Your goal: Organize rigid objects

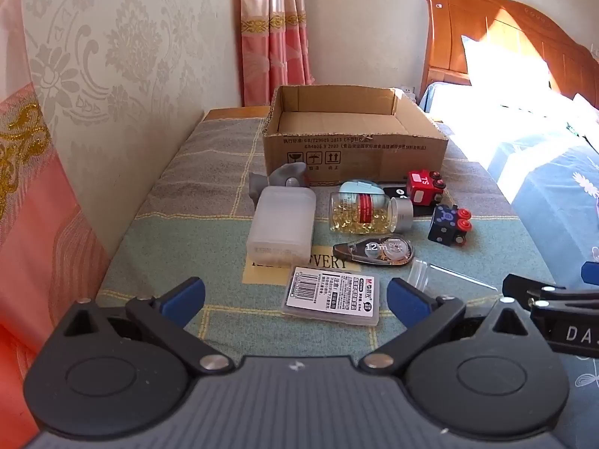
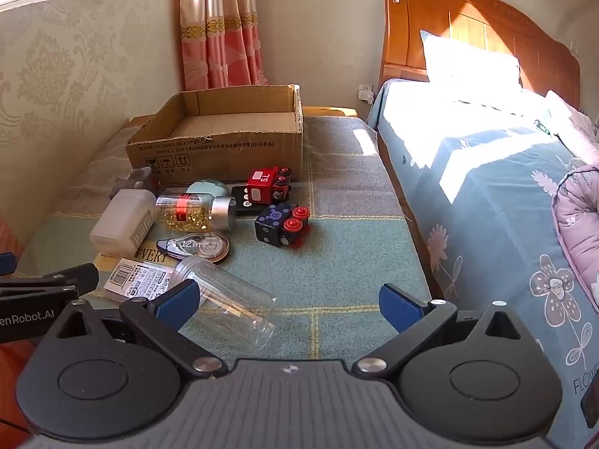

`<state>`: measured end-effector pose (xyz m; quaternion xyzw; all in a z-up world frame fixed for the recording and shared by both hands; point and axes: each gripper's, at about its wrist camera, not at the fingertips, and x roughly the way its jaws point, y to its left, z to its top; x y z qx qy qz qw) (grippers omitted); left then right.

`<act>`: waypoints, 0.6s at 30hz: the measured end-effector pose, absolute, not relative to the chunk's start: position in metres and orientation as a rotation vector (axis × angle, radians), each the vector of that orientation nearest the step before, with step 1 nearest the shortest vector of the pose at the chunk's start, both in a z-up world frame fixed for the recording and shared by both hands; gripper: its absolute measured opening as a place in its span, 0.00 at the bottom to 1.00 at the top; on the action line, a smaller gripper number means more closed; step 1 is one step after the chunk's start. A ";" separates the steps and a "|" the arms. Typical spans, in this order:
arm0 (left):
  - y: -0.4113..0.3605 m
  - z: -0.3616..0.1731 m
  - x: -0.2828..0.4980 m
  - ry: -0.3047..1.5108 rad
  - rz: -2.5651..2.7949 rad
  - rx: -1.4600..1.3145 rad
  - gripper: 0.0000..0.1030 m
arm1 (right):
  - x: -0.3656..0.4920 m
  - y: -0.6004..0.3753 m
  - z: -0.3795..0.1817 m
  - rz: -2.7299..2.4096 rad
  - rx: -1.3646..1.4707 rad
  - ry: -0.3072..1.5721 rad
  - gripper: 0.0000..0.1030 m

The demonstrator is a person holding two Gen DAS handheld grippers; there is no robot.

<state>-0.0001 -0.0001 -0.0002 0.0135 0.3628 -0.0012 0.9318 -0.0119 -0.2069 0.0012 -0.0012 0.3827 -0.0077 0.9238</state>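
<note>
Clear jar (image 2: 228, 299) lies tipped beside right tongs (image 2: 288, 307) (spread wide).

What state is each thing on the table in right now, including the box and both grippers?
Cardboard box: open, empty.
Capsule bottle: capped, on its side.
Clear jar: on its side, lidless, empty.
White container: closed.
Red toy train: upright.
Blue toy train: tipped over.
Left gripper: jaws open, nothing held.
Right gripper: jaws open, nothing held.

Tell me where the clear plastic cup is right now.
The clear plastic cup lies on its side on the checked cloth, nearest the camera in the right wrist view, just in front of the correction tape dispenser and beside the flat labelled case.
</note>
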 end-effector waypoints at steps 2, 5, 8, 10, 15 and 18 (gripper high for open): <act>0.000 0.000 -0.001 0.748 0.003 0.031 1.00 | -0.011 -0.208 0.001 -0.013 0.007 0.805 1.00; -0.004 -0.005 0.001 0.786 -0.010 0.028 1.00 | -0.010 -0.209 0.001 -0.010 0.007 0.794 1.00; -0.002 -0.003 -0.001 0.776 -0.011 0.014 1.00 | -0.010 -0.206 0.000 -0.009 0.003 0.795 1.00; -0.002 -0.003 -0.001 0.780 -0.009 0.009 1.00 | -0.012 -0.204 0.001 -0.007 -0.003 0.793 1.00; -0.001 -0.002 -0.002 0.781 -0.022 0.016 1.00 | -0.012 -0.205 0.001 -0.003 0.000 0.791 1.00; -0.001 -0.002 -0.002 0.782 -0.021 0.018 1.00 | -0.011 -0.205 0.001 -0.003 0.000 0.791 1.00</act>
